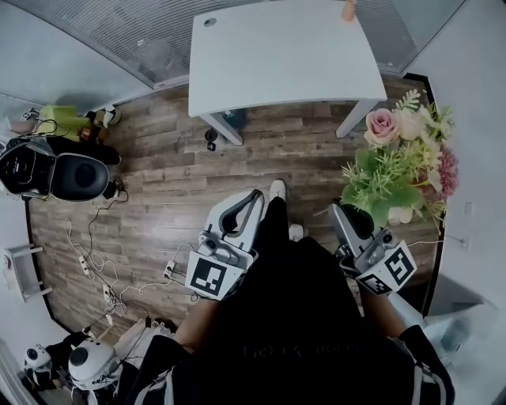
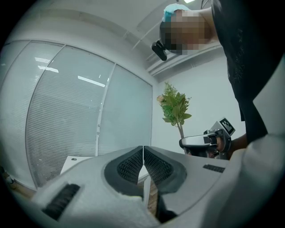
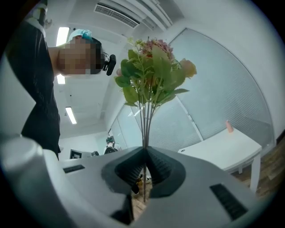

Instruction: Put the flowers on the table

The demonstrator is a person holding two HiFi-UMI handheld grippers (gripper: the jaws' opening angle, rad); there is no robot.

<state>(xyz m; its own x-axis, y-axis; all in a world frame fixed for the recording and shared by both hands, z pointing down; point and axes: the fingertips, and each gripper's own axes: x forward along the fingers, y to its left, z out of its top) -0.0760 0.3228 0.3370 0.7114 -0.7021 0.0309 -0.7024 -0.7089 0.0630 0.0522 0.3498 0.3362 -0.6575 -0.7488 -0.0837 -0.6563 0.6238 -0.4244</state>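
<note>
The right gripper point(image 3: 144, 153) has its fingers pinched on the thin stems of the flowers point(image 1: 403, 158), held over the wood floor point(image 1: 158, 174), well apart from the white counter point(image 1: 277, 55). The fingers hide the stems' lower ends. The left gripper point(image 2: 143, 156) fingers meet on nothing. The frame edge cuts off 1 small pinkish object point(image 1: 348, 9) at the counter's far edge.

Open tabletop point(image 1: 277, 59) — (small object point(image 1: 348, 9), far edge)
</note>
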